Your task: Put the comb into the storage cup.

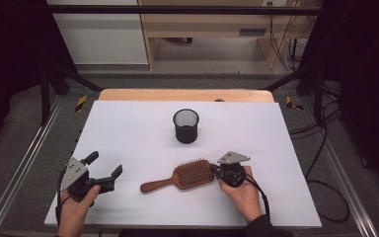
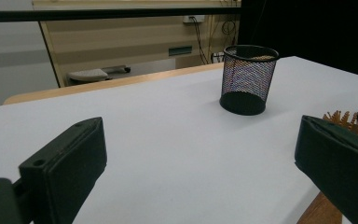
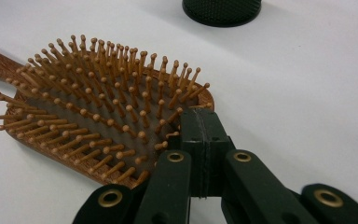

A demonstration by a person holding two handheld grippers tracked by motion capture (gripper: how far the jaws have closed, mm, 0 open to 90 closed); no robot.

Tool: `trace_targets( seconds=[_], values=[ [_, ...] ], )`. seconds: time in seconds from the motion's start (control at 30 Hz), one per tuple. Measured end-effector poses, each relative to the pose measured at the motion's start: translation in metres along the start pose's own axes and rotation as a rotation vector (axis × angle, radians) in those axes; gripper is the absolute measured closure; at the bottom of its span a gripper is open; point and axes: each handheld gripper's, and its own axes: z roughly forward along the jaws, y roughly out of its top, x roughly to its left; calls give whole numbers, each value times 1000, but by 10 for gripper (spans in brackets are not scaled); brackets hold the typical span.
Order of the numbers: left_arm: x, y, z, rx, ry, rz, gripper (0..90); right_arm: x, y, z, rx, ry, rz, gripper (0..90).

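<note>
**Right jaws pinched at the brush head, left jaws idle**

While my right gripper (image 1: 216, 171) sits at the far end of the brush (image 1: 180, 177), its jaws are pressed together at the rim of the head, as the right gripper view shows (image 3: 200, 140); whether they clamp the rim itself or merely rest against it I cannot tell for certain, though they look closed on it. Bristles face up and the handle points toward my left gripper (image 1: 104, 172), whose jaws stand wide apart and hold nothing (image 2: 200, 158). The brush lies flat on the white table (image 1: 128, 133), near its front edge and between the two grippers. A mesh cup (image 1: 186, 126) stands upright farther back, apart from the brush.

Step in hand, as I judge it: securing the brush head. The next move calls for a firm pinch, then a lift and tilt, handle down, toward the cup.
</note>
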Motion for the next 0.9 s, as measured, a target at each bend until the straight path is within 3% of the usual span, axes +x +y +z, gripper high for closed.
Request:
trace_targets(
  seconds=[0.7,0.9],
  values=[
    [-5,-1,4,29,-31,3,25,36,32,39,20,67,-85,900],
    [-8,-1,5,36,-40,9,25,40,35,42,23,72,-104,900]
  ],
)
